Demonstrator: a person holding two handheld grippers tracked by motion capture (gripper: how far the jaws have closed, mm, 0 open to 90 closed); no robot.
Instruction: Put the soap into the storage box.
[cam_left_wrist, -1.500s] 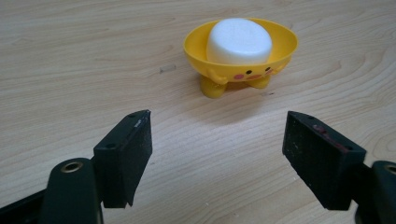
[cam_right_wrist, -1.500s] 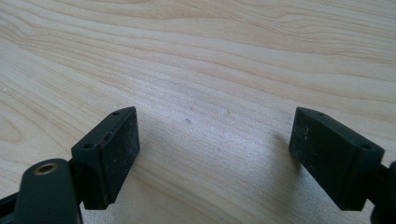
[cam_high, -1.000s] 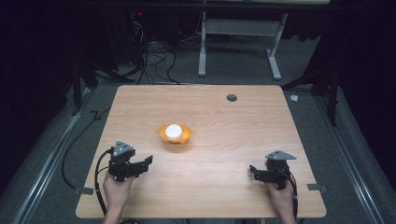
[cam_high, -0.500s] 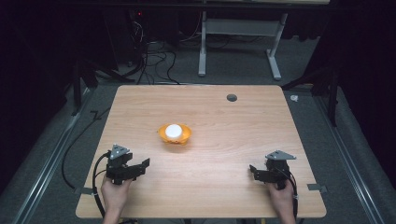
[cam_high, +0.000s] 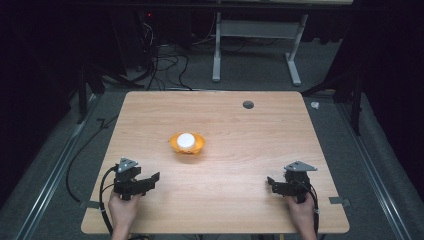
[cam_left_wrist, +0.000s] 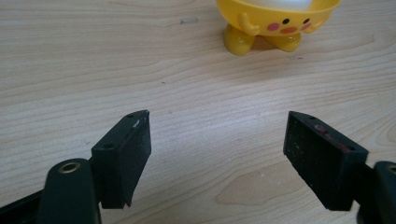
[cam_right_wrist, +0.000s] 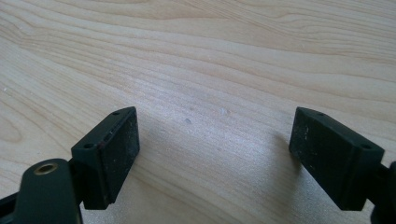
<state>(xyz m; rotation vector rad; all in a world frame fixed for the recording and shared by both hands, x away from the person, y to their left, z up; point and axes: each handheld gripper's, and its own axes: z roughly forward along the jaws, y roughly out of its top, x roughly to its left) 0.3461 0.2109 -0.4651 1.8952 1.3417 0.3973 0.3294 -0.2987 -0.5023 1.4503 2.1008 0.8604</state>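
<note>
The likeliest trouble from here is the little yellow cup (cam_high: 187, 143) at the centre of the high view; it stands on two stubby feet with a white egg-like ball (cam_high: 186, 139) sitting in its bowl, so I judge it top-heavy — a jaw that clips its rim or a foot on the way in could tip it and send the ball rolling off across the worktop (cam_high: 250, 150). In my left gripper view the cup sits at the top edge, right of centre, not squarely between my jaws, so a straight push forward would meet it off-line (a small turn first looks wise).

My left hand-held gripper (cam_high: 150, 180) is at the lower left of the high view, well apart from the cup; its jaws stand wide apart with nothing between them but bare wood, and they grip nothing. My right hand-held gripper (cam_high: 272, 183) is at the lower right, farther off; its jaws are spread just as wide over plain wood grain and hold nothing either. Whether either pair actually touches the wood I cannot tell.
</note>
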